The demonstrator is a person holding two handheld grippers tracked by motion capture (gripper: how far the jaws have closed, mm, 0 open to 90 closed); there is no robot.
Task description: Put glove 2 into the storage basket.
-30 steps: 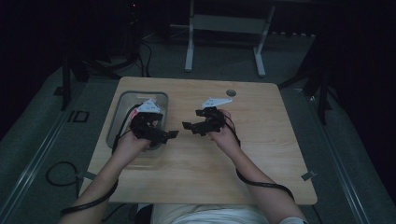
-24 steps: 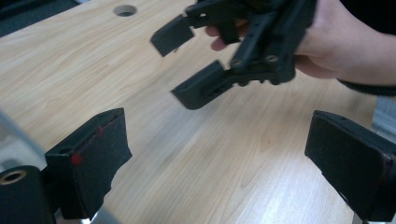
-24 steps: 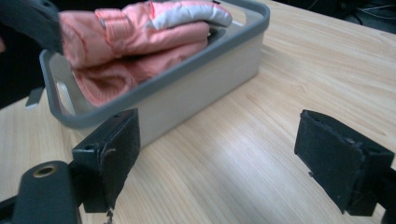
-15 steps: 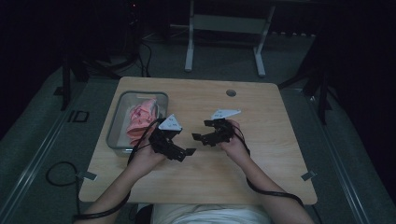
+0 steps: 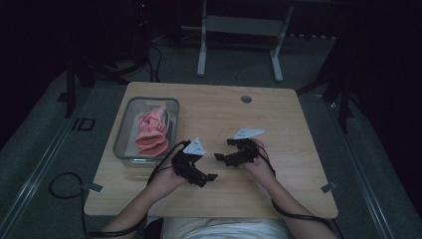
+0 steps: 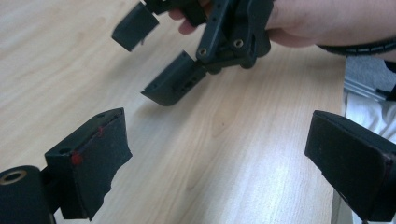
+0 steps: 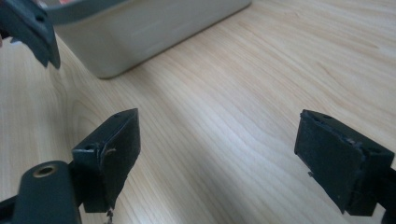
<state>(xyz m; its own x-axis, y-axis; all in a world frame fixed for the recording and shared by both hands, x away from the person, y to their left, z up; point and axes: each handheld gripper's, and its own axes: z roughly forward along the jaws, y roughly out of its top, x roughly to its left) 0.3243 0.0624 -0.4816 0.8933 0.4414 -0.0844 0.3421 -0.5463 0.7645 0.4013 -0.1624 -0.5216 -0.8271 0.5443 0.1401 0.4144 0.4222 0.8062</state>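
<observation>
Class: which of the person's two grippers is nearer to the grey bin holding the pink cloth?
Left. The left gripper is just off the grey bin's near right corner; the right gripper is farther right, over bare table.

The left gripper (image 6: 224, 154) holds its two black jaws wide apart over the bare wooden table (image 6: 224, 186). Beyond them, a hand (image 6: 308, 21) holds the right gripper (image 6: 156, 58), its jaws parted too, just above the wood.

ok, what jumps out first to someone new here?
The pink cloth bunched in the grey bin at the table's left side, the one bright thing in a dim room. Then the two black tools, left tool and right tool, both open and empty over bare wood near the front edge.
</observation>
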